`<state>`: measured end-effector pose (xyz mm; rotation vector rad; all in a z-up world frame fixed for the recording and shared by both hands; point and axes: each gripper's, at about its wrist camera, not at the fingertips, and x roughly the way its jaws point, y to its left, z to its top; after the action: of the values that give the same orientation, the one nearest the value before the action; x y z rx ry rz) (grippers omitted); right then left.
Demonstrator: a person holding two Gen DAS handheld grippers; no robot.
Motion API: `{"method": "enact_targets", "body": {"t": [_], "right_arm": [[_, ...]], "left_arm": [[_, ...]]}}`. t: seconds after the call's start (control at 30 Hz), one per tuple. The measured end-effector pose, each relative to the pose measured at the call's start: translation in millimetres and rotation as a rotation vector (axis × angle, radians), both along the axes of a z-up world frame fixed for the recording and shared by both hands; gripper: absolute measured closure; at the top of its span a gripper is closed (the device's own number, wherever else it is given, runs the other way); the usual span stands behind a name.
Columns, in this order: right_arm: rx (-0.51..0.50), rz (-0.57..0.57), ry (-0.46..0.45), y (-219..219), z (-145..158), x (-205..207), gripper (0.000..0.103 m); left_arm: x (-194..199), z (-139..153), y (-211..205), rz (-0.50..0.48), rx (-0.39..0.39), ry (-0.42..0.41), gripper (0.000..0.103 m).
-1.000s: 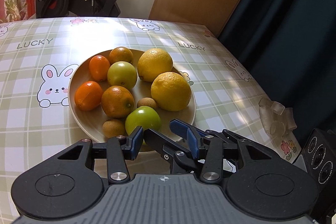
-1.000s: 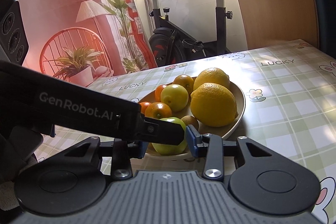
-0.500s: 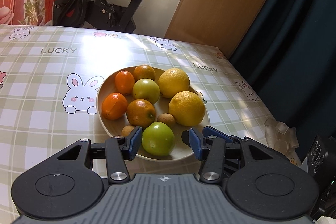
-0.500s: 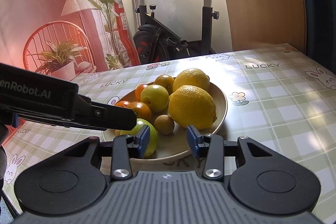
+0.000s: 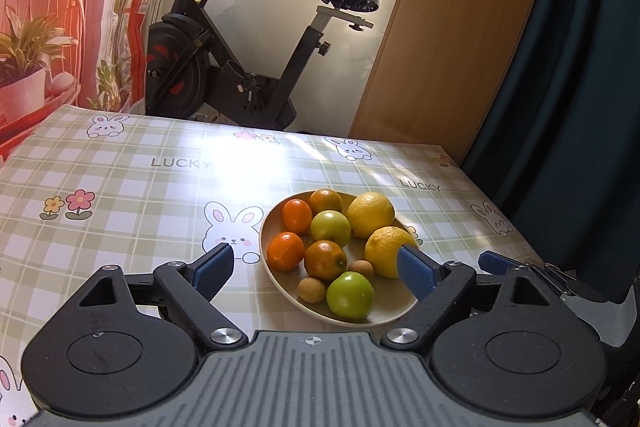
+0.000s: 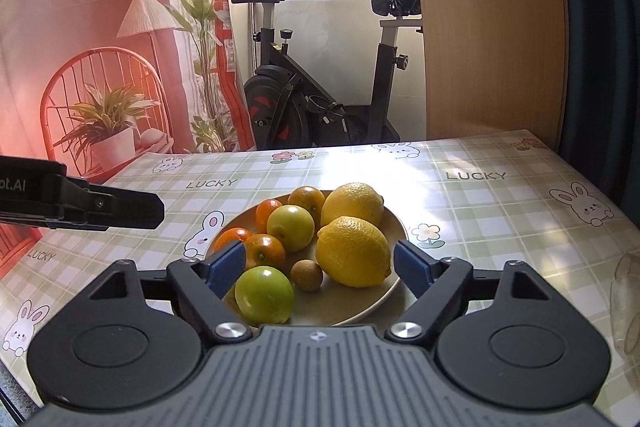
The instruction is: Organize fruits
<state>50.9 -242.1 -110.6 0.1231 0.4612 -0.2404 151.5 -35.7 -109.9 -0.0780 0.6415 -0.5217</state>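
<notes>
Above the checked table [image 5: 132,187], my left gripper [image 5: 316,267] and right gripper [image 6: 320,263] tilt down toward the plate [image 6: 372,303]. It holds two lemons, two green fruits, four oranges, two small brown fruits. Both jaws have just been opening, now wide, gripping nothing.

Partly hidden behind the left gripper's [image 5: 316,263] right blue pad: near lemon [image 5: 384,251]. Cut off at the right wrist view's left edge: dark bar [image 6: 80,203] bearing lettering, only "ot.AI" readable. Cut by the right edge there: clear crumpled thing [image 6: 628,299], too blurred to identify. Half covered by the right gripper's [image 6: 318,267] left pad: an orange [image 6: 264,251].
</notes>
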Motion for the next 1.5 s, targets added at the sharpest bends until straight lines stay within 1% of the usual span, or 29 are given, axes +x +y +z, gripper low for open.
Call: {"method": "enact_targets", "body": {"t": [0.03, 0.1, 0.17, 0.27, 0.4, 0.53, 0.6, 0.73, 0.83, 1.1, 1.23, 1.5], "right_arm": [[0.002, 0.000, -0.003, 3, 4, -2, 0.015], [0.004, -0.001, -0.013, 8, 13, -8, 0.008], [0.010, -0.003, -0.022, 13, 21, -14, 0.004], [0.046, -0.007, -0.033, 18, 37, -24, 0.000], [0.040, -0.032, 0.023, 27, 57, -33, 0.000], [0.030, -0.026, 0.006, 39, 72, -53, 0.000], [0.008, -0.031, 0.005, 47, 79, -63, 0.000], [-0.016, -0.052, 0.008, 58, 89, -81, 0.000], [-0.026, -0.061, -0.001, 63, 94, -91, 0.000], [-0.043, -0.049, -0.007, 72, 99, -99, 0.000], [-0.045, -0.044, -0.008, 73, 100, -100, 0.000], [-0.040, -0.040, -0.003, 72, 99, -99, 0.000]], "left_arm": [[-4, 4, 3, 0.006, 0.001, -0.012, 0.012], [-14, 13, 13, 0.024, 0.006, -0.032, 0.008], [-22, 20, 20, 0.038, 0.012, -0.045, 0.007], [-35, 32, 30, 0.046, 0.016, -0.068, 0.006], [-58, 46, 38, 0.073, 0.046, -0.115, 0.005], [-77, 61, 47, 0.096, 0.055, -0.157, 0.005], [-86, 67, 48, 0.113, 0.061, -0.170, 0.005], [-103, 77, 45, 0.158, 0.118, -0.222, 0.005], [-115, 84, 47, 0.184, 0.128, -0.246, 0.005], [-125, 90, 56, 0.205, 0.067, -0.269, 0.005], [-125, 91, 53, 0.227, 0.083, -0.283, 0.005], [-128, 90, 52, 0.229, 0.115, -0.283, 0.004]]}}
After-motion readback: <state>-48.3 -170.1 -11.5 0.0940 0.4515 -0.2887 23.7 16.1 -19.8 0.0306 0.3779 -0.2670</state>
